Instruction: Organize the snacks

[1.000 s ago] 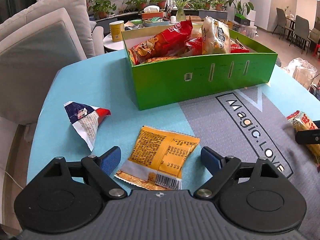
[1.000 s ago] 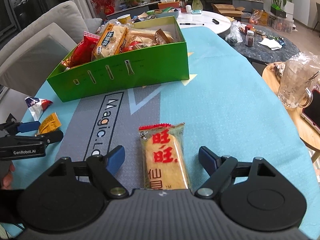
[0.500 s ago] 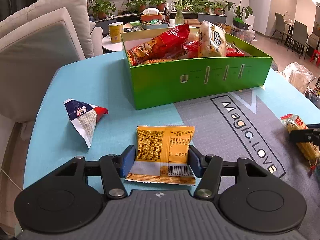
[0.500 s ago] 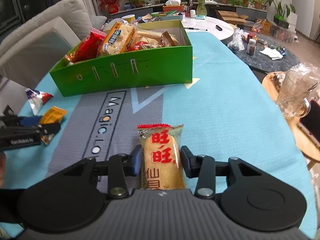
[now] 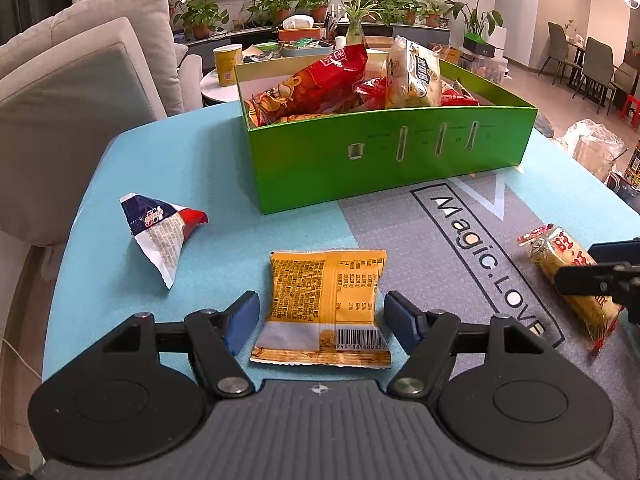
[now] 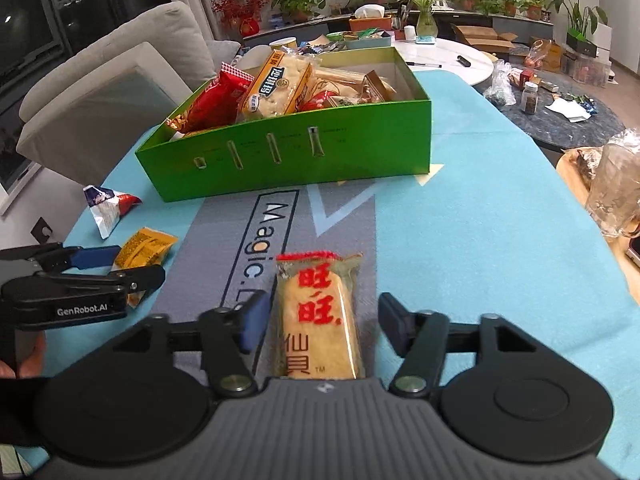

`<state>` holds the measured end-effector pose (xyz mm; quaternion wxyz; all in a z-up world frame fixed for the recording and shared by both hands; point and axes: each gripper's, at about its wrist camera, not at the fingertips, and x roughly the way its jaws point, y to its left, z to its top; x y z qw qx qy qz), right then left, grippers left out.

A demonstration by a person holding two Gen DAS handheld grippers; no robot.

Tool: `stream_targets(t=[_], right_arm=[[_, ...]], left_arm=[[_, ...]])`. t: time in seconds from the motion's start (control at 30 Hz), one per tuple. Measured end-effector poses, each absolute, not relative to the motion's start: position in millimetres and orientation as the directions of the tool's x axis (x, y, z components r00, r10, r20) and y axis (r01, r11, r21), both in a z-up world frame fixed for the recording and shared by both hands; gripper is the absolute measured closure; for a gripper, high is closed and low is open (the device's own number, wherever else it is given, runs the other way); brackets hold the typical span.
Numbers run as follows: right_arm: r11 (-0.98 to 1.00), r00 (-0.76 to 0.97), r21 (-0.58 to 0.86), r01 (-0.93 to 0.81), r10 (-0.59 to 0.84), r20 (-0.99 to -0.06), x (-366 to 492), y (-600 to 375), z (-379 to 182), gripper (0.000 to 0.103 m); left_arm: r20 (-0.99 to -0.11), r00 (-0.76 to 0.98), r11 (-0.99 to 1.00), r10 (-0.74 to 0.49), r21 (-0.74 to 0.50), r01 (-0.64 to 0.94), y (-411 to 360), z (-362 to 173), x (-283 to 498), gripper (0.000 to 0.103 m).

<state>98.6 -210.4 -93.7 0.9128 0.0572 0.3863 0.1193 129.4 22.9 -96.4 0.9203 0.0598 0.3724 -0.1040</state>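
Observation:
A flat orange snack packet point(image 5: 325, 300) lies on the mat between the open fingers of my left gripper point(image 5: 322, 320), with a small gap on each side. A clear rice cracker pack with red characters point(image 6: 318, 316) lies between the open fingers of my right gripper point(image 6: 318, 326), not touched by either pad. A green box point(image 5: 384, 156) with several snack bags stands behind them. A blue, white and red triangular packet point(image 5: 160, 232) lies on the mat to the left. The rice cracker pack also shows in the left wrist view point(image 5: 568, 272).
A grey sofa point(image 5: 72, 92) stands close on the left of the table. A glass pitcher point(image 6: 614, 192) sits on a wooden side table at the right. A round white table point(image 6: 448, 60) with clutter stands behind the green box.
Both grippers narrowed around their packets half a second ago and have now opened wider again. Both packets still lie on the mat.

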Motion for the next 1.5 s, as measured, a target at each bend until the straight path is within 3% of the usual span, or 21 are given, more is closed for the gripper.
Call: stream_targets(t=[0.1,0.17,0.27,0.97,1.5], right_arm=[[0.969,0.663,0.163,-0.184,0.245,-0.707,98,-206,-97,0.009],[0.972,0.662,0.146,-0.184,0.233,-0.713,97,-205,-100,0.009],[0.975,0.673,0.110,-0.194,0.213,-0.709,96,-201,-99,0.010],[0.948,0.772,0.226,-0.226,0.315,-0.552,116,-209,-38,0.013],[0.956,0.823,0.219,-0.194,0.280,-0.494,172,-226,-12,0.013]], left_arm=[[-0.696,0.703,0.973,-0.147,0.026,0.230,23,-97,130,0.036],[-0.693,0.704,0.972,-0.156,0.019,0.235,23,-96,129,0.048],[-0.690,0.705,0.974,-0.162,0.005,0.228,25,-92,127,0.053],[-0.549,0.807,0.964,-0.217,0.010,0.266,8,-23,124,0.053],[-0.478,0.857,0.969,-0.191,0.050,0.244,-5,15,190,0.053]])
